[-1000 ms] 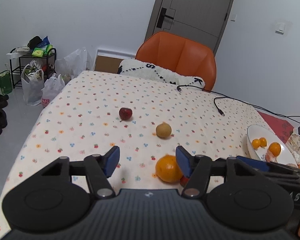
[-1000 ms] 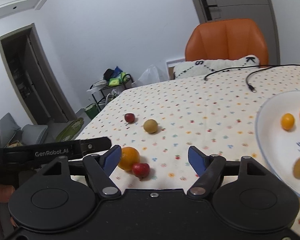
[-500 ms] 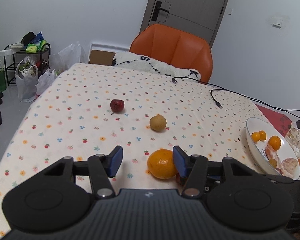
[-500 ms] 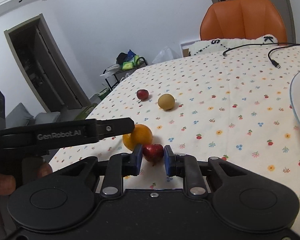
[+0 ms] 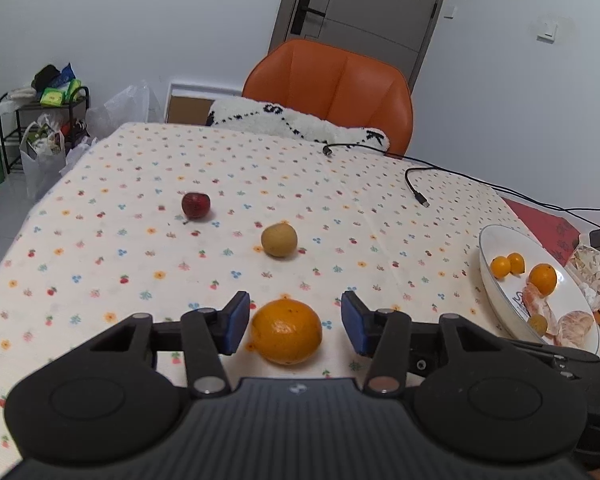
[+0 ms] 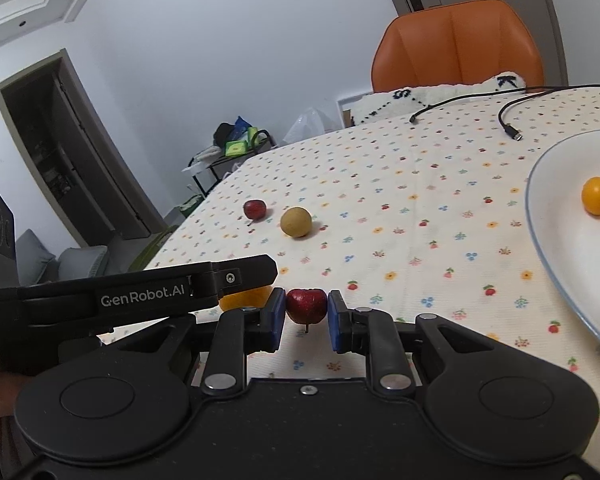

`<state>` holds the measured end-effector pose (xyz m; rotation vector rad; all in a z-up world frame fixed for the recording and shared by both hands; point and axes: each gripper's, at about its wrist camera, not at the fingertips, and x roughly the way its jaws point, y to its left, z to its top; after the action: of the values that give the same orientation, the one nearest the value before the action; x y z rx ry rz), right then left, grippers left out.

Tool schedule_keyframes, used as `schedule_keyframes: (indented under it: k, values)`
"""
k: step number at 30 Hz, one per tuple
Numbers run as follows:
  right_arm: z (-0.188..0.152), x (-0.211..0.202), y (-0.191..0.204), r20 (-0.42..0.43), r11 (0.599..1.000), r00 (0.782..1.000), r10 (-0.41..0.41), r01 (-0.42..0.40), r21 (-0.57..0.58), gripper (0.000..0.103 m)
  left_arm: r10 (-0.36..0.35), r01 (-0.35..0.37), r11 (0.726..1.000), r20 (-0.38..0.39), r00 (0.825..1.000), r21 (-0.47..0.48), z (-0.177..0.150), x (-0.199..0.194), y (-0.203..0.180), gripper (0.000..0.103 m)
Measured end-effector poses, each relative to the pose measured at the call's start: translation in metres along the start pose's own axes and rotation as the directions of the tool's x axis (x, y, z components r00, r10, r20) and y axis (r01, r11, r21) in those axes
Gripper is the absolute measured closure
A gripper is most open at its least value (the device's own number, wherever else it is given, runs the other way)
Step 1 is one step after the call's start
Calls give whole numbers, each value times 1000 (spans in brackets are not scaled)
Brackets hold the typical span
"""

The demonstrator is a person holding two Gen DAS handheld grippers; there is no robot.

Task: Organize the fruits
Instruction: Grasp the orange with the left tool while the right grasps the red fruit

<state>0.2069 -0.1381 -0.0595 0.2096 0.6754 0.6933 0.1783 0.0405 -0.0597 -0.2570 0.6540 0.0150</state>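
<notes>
Our right tool (image 6: 306, 314) pinches the small red fruit (image 6: 306, 305), and the plate (image 6: 556, 240) lies to its right, while our left tool (image 5: 294, 324) stands spread around the orange (image 5: 287, 331).

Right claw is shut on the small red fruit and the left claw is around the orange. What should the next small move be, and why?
Probably lift the right claw and carry the small red fruit toward the white plate. Its pads already press both sides of the fruit, and the plate already holds fruit. The left claw is open around the orange, so closing on it can follow.
</notes>
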Motion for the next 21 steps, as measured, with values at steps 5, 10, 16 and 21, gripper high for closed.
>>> schedule_keyframes:
  k: [5,10,16,21]
  values:
    - [1,0,-9,-8,999,1000,-21,21,35,82,21,-21,1000,-27,999,-22,-5,6,3,65]
    - [4,-9,-16,26,995,999,27,-29,91,82,30,-30,999,-20,999,-9,-4,-3,-4,66]
    - [9,-33,-20,90,993,996,24,-34,111,82,13,-14,1000,33,999,28,2,-23,-16,66]
    - [8,-53,-28,127,993,992,-6,-10,121,82,2,-3,999,34,999,38,2,-27,-28,66]
